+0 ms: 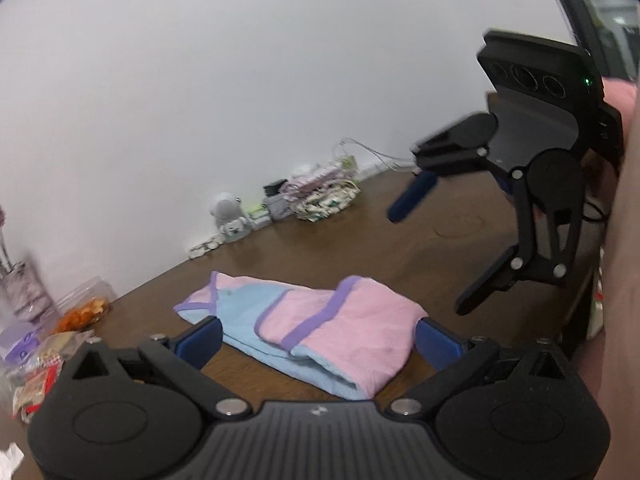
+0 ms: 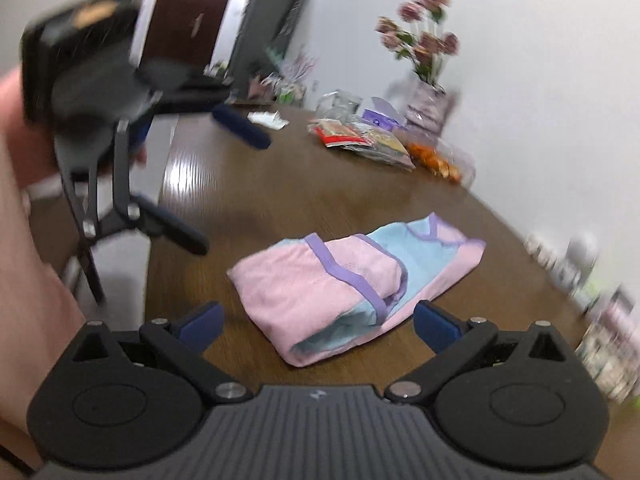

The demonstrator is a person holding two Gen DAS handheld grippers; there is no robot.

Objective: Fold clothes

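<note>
Folded shirt [image 1: 312,328] lies mid-surface [image 1: 400,240], bare wood all round it; clutter hugs the far wall edge. My left tool [image 1: 318,340] and right tool [image 2: 318,326] both spread wide, holding nothing, lifted off the shirt.

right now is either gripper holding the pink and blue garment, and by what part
Nothing is held. The left gripper and right gripper are both open and empty, and the folded garment lies free on the table.

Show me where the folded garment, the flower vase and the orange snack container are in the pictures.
folded garment [image 2: 320,280], right wrist view, on its pink top layer.
flower vase [image 2: 428,108], right wrist view, on its wrapped body.
orange snack container [image 1: 82,314], left wrist view, on its orange contents.
</note>
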